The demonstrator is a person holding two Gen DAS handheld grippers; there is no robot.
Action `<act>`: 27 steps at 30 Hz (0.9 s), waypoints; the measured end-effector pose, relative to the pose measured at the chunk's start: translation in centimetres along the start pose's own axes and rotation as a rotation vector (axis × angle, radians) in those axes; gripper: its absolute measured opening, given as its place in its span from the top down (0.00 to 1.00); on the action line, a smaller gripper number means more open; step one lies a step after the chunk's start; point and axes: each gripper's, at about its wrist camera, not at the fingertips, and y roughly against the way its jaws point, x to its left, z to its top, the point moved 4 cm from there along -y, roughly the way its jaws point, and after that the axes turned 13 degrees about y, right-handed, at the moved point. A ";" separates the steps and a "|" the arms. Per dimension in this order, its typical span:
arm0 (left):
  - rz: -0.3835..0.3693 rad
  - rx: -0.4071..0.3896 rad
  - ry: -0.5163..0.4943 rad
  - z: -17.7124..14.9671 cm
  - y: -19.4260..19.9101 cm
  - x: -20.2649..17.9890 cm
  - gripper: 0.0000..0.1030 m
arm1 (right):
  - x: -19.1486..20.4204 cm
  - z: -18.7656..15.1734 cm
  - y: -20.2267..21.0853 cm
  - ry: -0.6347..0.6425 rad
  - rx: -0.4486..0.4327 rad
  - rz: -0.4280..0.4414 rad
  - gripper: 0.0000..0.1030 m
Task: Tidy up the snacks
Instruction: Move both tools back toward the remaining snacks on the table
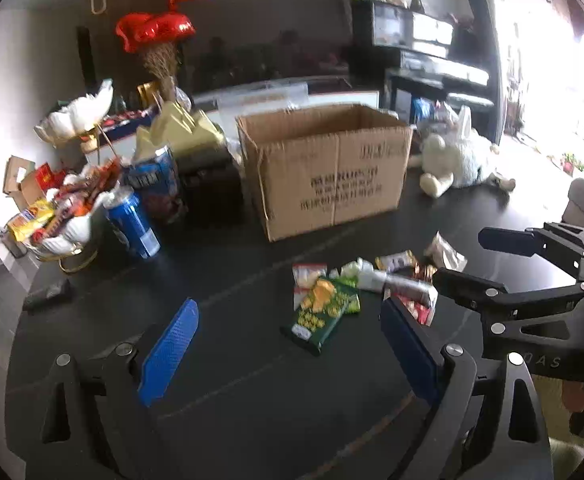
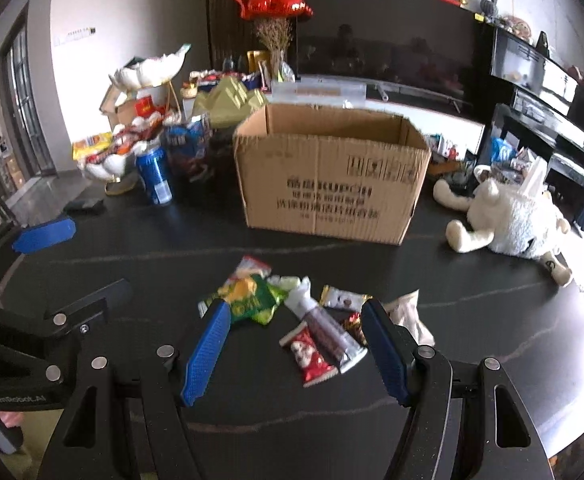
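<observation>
Worktop (image 2: 132,252): dark, with pale veins running across it; it fills the ground under and ahead of both pairs of fingers.
Left gripper (image 1: 288,344): blue-padded fingers (image 1: 170,350) spread wide, nothing between them, held over the worktop.
Right gripper (image 2: 292,344): blue-padded fingers (image 2: 206,350) likewise wide apart and holding nothing.
Snacks (image 2: 292,308): a loose scatter of small packets lying flat on the worktop, just ahead of and partly between the right fingers; ahead and toward the right finger in the left view.
Green packet (image 1: 321,314): lies beyond the left fingertips, overlapping a pale one.
Red packet (image 2: 309,354): between the right fingers, beside a long brown-and-white wrapper (image 2: 323,330).
Cardboard box (image 2: 331,176): open-topped, printed on its front, standing well beyond the snacks, straight ahead of both grippers.
Blue can (image 2: 154,174): upright, left of the box, next to a white shell-shaped dish (image 2: 108,166) heaped with packets.
Plush toy (image 2: 507,216): white, lying on its side, right of the box.
Room: a long dark screen (image 2: 383,40) across the back, red foil balloons (image 2: 270,0) above dried stems, a dark piano (image 1: 431,56) to the far right, bright daylight at the right edge.
</observation>
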 end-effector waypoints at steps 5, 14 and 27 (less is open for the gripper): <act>-0.017 0.059 -0.028 -1.5 -1.9 -0.2 0.09 | 0.3 -1.4 -1.8 -0.010 0.058 0.030 0.33; -0.063 0.175 -0.036 -3.2 -6.0 -0.3 0.09 | 0.3 -2.9 -5.2 -0.010 0.146 0.063 0.33; -0.098 0.258 -0.075 -3.5 -10.9 -0.3 0.11 | 0.4 -3.8 -9.2 0.029 0.239 0.090 0.45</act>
